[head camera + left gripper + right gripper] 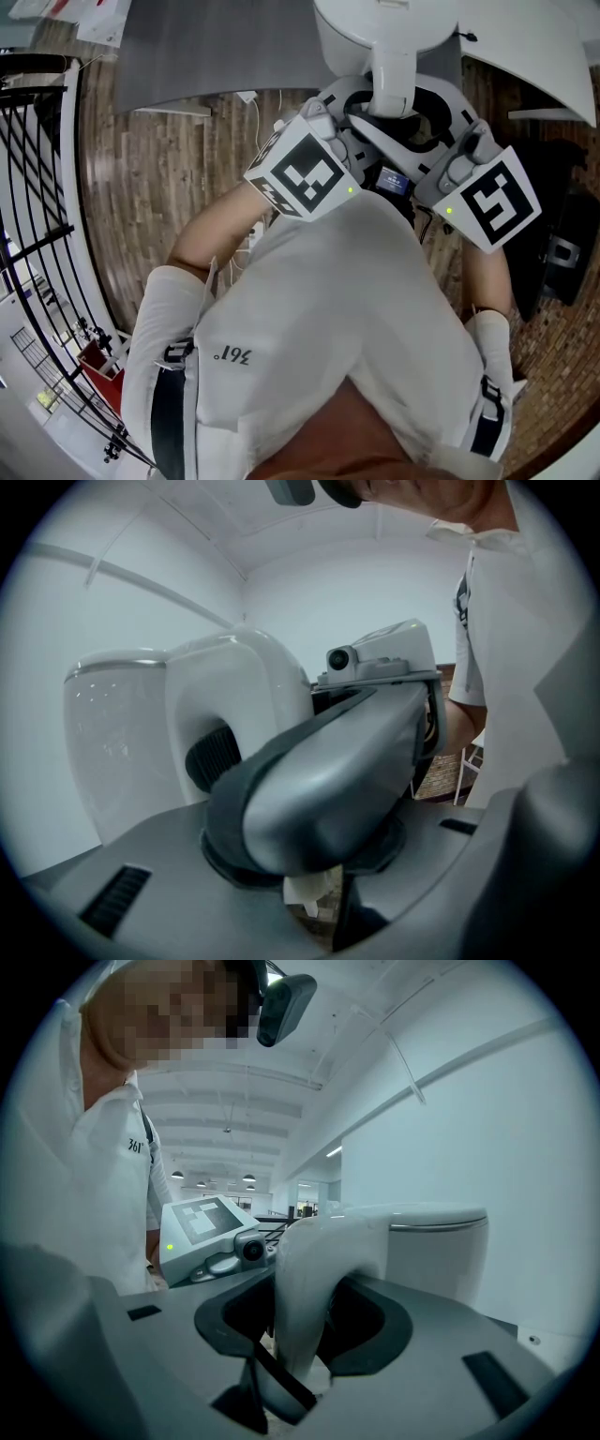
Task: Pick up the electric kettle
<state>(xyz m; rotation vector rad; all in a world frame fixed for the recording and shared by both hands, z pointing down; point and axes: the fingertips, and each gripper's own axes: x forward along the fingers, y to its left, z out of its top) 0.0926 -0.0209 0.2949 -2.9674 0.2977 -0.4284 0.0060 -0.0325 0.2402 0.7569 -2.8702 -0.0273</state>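
Bright, even indoor light; ceiling lamps [248,1178] glow far off in the right gripper view. Both gripper views are fisheye with black corners, and their nearest parts are soft. A faint sheen lies on the electric kettle [112,742]. The head view bends at its edges.

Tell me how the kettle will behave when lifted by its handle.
Probably stiff: the kettle is a hard-looking white shell with a loop handle. Likely to tilt, since its body sits to one side of the handle. The glossy handle may slip in the jaws.
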